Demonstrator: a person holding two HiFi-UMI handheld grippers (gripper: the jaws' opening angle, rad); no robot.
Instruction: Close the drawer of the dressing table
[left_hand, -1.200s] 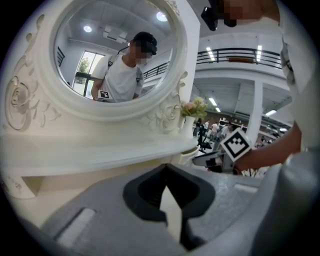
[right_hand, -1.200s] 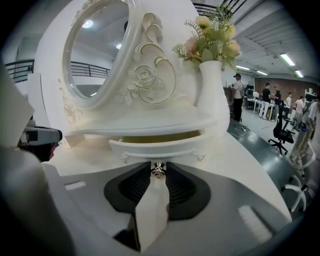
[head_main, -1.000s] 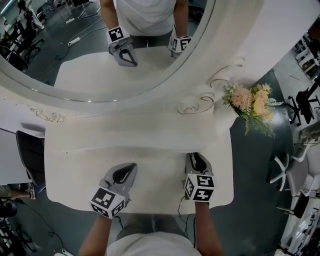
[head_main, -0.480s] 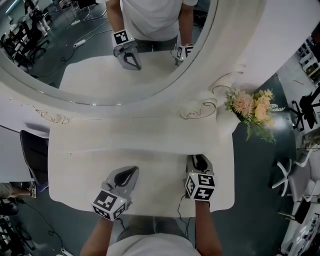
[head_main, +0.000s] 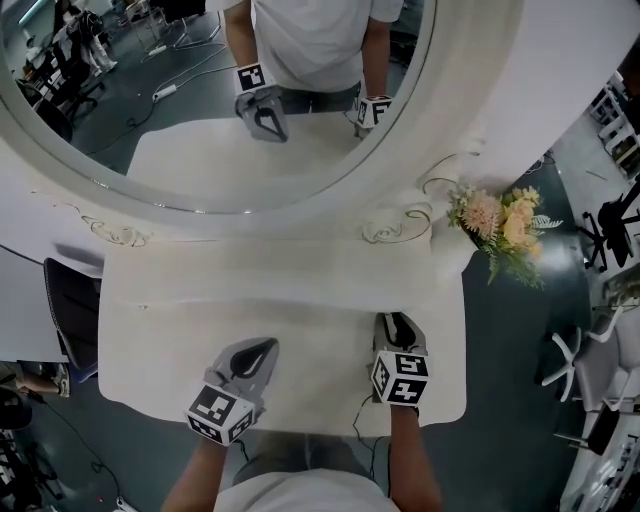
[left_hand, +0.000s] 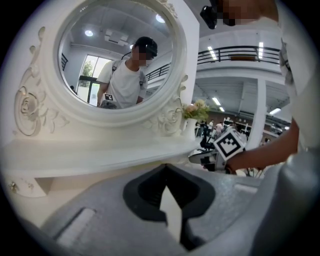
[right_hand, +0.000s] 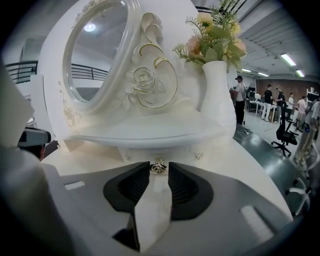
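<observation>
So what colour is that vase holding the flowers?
White. The vase shows best in the right gripper view.

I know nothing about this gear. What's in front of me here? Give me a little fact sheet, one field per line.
Setting: white dressing table with an oval mirror
Decor: vase of flowers at the table's right
Left gripper: jaws together, holding nothing, above the tabletop
Right gripper: jaws apparently closed on a small knob under the shelf
Person: white top, reflected in the mirror
</observation>
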